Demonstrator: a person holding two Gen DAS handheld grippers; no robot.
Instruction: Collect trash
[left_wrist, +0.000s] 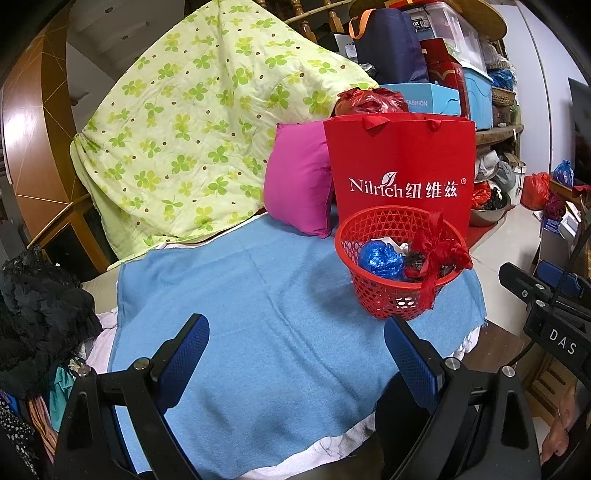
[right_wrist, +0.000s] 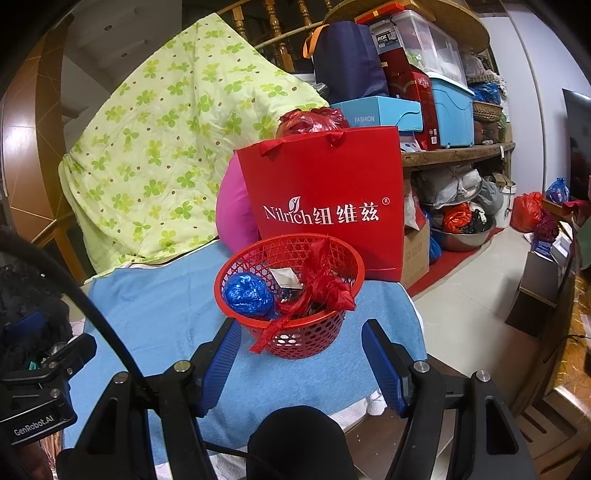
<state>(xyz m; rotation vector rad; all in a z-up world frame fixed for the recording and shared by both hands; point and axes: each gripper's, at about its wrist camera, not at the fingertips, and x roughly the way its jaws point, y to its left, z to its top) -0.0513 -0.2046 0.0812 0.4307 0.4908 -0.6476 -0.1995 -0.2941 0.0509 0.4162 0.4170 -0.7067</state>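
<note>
Right claw (right_wrist: 299, 354) wide, empty, jaws flanking the near side of the basket (right_wrist: 291, 332), not touching; probably lined up to lift it. Left claw (left_wrist: 295, 354) wide, empty, over bare blue cloth (left_wrist: 258, 295), basket far right of it. Trash, a blue wad (right_wrist: 247, 295) and red bag (right_wrist: 317, 288), sits in the basket, likely already collected. Only the left view shows the cloth's cleared left half.

Red paper bag (right_wrist: 325, 199) hides most of pink cushion (left_wrist: 295, 184) and lower part of crumpled red plastic (right_wrist: 314, 120) behind it. Basket (right_wrist: 295, 332) contents under blue wad (right_wrist: 247, 295) and red wrapper (right_wrist: 321, 284): dark, unreadable. Both views cut gripper bases at bottom edge.
</note>
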